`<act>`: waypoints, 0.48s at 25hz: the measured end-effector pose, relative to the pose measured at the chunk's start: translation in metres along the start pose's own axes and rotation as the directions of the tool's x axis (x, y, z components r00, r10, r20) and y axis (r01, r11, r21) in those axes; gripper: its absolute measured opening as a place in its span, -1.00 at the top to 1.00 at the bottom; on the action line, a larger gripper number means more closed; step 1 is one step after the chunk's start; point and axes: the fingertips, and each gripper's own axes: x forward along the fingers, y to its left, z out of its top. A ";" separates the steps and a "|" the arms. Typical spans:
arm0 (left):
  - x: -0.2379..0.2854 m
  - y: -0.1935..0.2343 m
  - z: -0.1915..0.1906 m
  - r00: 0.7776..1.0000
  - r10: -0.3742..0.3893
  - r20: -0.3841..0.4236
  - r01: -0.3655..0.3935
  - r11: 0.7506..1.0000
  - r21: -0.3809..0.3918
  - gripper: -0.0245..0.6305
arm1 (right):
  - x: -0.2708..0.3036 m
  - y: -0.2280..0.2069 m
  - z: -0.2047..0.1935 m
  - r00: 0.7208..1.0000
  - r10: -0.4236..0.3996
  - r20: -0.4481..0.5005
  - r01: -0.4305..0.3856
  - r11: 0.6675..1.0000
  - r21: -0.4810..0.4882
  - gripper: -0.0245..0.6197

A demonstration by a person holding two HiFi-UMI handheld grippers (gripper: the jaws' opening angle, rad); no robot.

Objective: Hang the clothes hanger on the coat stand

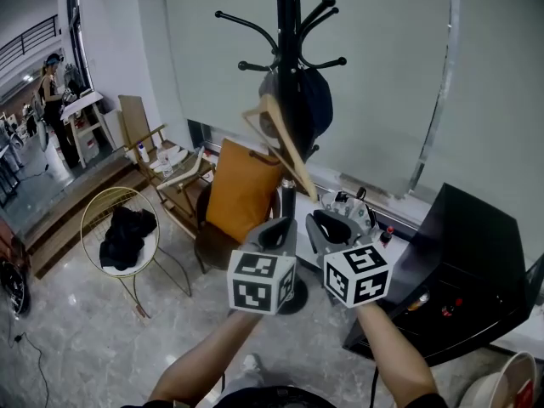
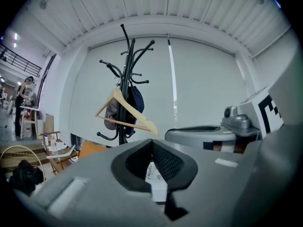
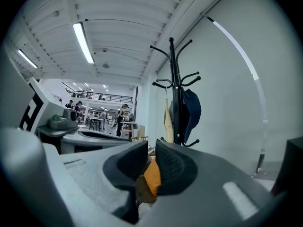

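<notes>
A wooden clothes hanger [image 1: 280, 138] hangs tilted on the black coat stand [image 1: 287, 24], beside a dark cap [image 1: 316, 100]. In the left gripper view the hanger [image 2: 124, 111] hangs from the stand [image 2: 127, 65], well beyond the jaws. My left gripper [image 1: 276, 228] is below and in front of the stand, its tips together with nothing held [image 2: 151, 143]. My right gripper [image 1: 327, 223] is beside it, with a narrow gap between its pads and nothing in them [image 3: 151, 145]. From the right gripper view the hanger [image 3: 168, 119] appears edge-on against the stand [image 3: 174, 79].
An orange-backed chair [image 1: 242, 189] stands at the stand's foot. A black cabinet [image 1: 463, 262] is at the right, a round wire chair [image 1: 93, 206] with dark clothing at the left, and a wooden chair [image 1: 174, 172] behind it. A person [image 1: 51, 92] stands far left.
</notes>
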 end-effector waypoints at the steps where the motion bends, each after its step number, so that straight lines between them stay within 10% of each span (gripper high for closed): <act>1: -0.002 0.000 0.000 1.000 0.004 0.002 -0.004 1.000 0.000 0.91 | -0.001 0.002 -0.001 1.000 0.003 -0.003 -0.003 1.000 0.001 0.77; 12: -0.022 0.008 -0.012 0.999 0.045 -0.009 -0.045 0.999 -0.010 0.91 | -0.001 0.027 -0.014 0.999 0.042 -0.022 -0.041 0.999 0.018 0.90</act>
